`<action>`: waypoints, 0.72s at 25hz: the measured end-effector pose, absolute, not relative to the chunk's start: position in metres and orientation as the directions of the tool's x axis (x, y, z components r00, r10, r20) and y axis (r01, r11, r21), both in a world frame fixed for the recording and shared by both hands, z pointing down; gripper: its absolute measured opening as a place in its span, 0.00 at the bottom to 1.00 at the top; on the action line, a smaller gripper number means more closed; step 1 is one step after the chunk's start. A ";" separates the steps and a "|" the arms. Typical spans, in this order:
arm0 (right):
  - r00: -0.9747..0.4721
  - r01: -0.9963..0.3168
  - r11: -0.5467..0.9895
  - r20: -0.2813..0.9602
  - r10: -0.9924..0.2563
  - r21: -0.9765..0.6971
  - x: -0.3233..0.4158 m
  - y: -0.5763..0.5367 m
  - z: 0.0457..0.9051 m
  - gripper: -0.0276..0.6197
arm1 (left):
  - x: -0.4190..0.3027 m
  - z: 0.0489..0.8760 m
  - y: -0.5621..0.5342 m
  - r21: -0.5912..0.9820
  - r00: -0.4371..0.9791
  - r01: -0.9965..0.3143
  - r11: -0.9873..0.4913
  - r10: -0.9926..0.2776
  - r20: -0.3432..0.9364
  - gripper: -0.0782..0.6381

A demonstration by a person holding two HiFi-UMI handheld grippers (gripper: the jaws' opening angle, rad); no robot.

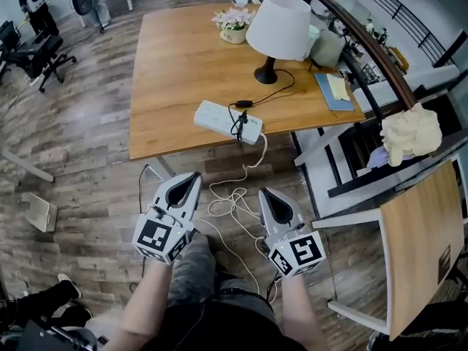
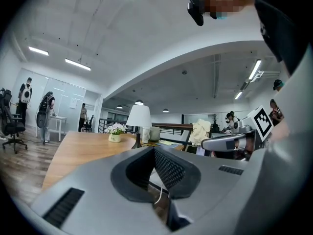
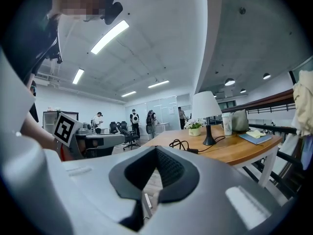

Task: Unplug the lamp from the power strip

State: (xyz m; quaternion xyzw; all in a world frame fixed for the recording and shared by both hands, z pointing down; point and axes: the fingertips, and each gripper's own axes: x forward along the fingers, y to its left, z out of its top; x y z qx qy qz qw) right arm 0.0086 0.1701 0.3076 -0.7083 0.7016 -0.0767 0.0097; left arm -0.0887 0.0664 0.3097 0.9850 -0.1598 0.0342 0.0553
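Note:
A white-shaded lamp (image 1: 279, 26) stands at the far right of the wooden table (image 1: 168, 64). Its black cord (image 1: 257, 102) runs to a black plug (image 1: 239, 123) seated in the white power strip (image 1: 218, 116) near the table's front edge. Both grippers hang low in front of the person's lap, well short of the table. My left gripper (image 1: 192, 177) is shut with nothing in it, and my right gripper (image 1: 262, 193) is likewise shut and empty. The left gripper view shows the lamp (image 2: 139, 117) far beyond the closed jaws. The right gripper view shows the lamp (image 3: 206, 105) and cord (image 3: 180, 144) ahead.
The strip's white cable (image 1: 232, 197) loops on the wood floor between table and grippers. A flower pot (image 1: 234, 25), a cup (image 1: 329, 47) and a blue notebook (image 1: 333, 91) share the table. At the right are a wooden chair (image 1: 420, 247) and a railing (image 1: 365, 46) with a cream cloth (image 1: 409, 134).

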 end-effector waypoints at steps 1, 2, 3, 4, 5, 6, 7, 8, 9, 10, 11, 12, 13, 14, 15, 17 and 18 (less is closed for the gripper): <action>0.002 -0.992 -0.014 0.096 -0.995 -0.128 0.012 0.167 0.309 0.05 | -0.086 0.311 0.064 0.098 0.946 -0.320 -0.942 -0.312 0.089 0.10; 0.000 -0.991 -0.013 0.096 -0.995 -0.135 0.014 0.164 0.310 0.05 | -0.082 0.312 0.061 0.098 0.946 -0.319 -0.943 -0.311 0.092 0.10; -0.002 -0.990 -0.012 0.096 -0.995 -0.139 0.016 0.161 0.311 0.05 | -0.078 0.312 0.059 0.097 0.947 -0.316 -0.944 -0.308 0.093 0.10; -0.005 -0.990 -0.008 0.098 -0.995 -0.139 0.018 0.157 0.312 0.05 | -0.073 0.312 0.056 0.095 0.949 -0.310 -0.946 -0.301 0.095 0.10; -0.008 -0.990 -0.006 0.100 -0.995 -0.138 0.021 0.154 0.313 0.05 | -0.068 0.313 0.053 0.094 0.951 -0.302 -0.948 -0.294 0.097 0.10; -0.009 -0.991 -0.005 0.102 -0.995 -0.136 0.025 0.150 0.314 0.05 | -0.061 0.314 0.050 0.094 0.953 -0.296 -0.950 -0.288 0.096 0.10; -0.008 -0.991 -0.006 0.104 -0.995 -0.134 0.030 0.145 0.315 0.05 | -0.055 0.316 0.046 0.096 0.954 -0.293 -0.951 -0.284 0.094 0.10; -0.008 -0.991 -0.007 0.106 -0.994 -0.134 0.035 0.140 0.316 0.05 | -0.047 0.318 0.040 0.099 0.955 -0.290 -0.952 -0.281 0.091 0.10; -0.008 -0.991 -0.006 0.109 -0.994 -0.135 0.040 0.134 0.318 0.05 | -0.040 0.319 0.035 0.101 0.957 -0.285 -0.953 -0.277 0.089 0.10; -0.011 -0.991 -0.005 0.114 -0.993 -0.137 0.044 0.128 0.320 0.05 | -0.034 0.319 0.031 0.101 0.959 -0.278 -0.955 -0.270 0.090 0.10; -0.016 -0.990 -0.001 0.121 -0.992 -0.139 0.049 0.122 0.323 0.05 | -0.028 0.321 0.026 0.099 0.961 -0.270 -0.958 -0.262 0.093 0.10; -0.021 -0.990 0.002 0.129 -0.991 -0.140 0.054 0.115 0.325 0.05 | -0.022 0.322 0.022 0.095 0.962 -0.263 -0.960 -0.254 0.096 0.10; -0.025 -0.990 0.006 0.136 -0.990 -0.140 0.060 0.108 0.328 0.05 | -0.017 0.324 0.016 0.091 0.963 -0.258 -0.962 -0.249 0.100 0.10; -0.029 -0.990 0.009 0.143 -0.989 -0.139 0.066 0.100 0.330 0.05 | -0.011 0.326 0.010 0.091 0.964 -0.256 -0.962 -0.246 0.103 0.10; -0.033 -0.990 0.012 0.149 -0.988 -0.137 0.071 0.091 0.332 0.05 | -0.006 0.329 0.003 0.094 0.964 -0.255 -0.962 -0.245 0.108 0.10; -0.038 -0.991 0.016 0.167 -0.985 -0.132 0.078 0.077 0.338 0.05 | 0.002 0.336 -0.010 0.104 0.963 -0.255 -0.961 -0.242 0.120 0.10; -0.040 -0.991 0.017 0.178 -0.983 -0.131 0.081 0.071 0.341 0.05 | 0.005 0.338 -0.015 0.109 0.962 -0.255 -0.961 -0.241 0.125 0.10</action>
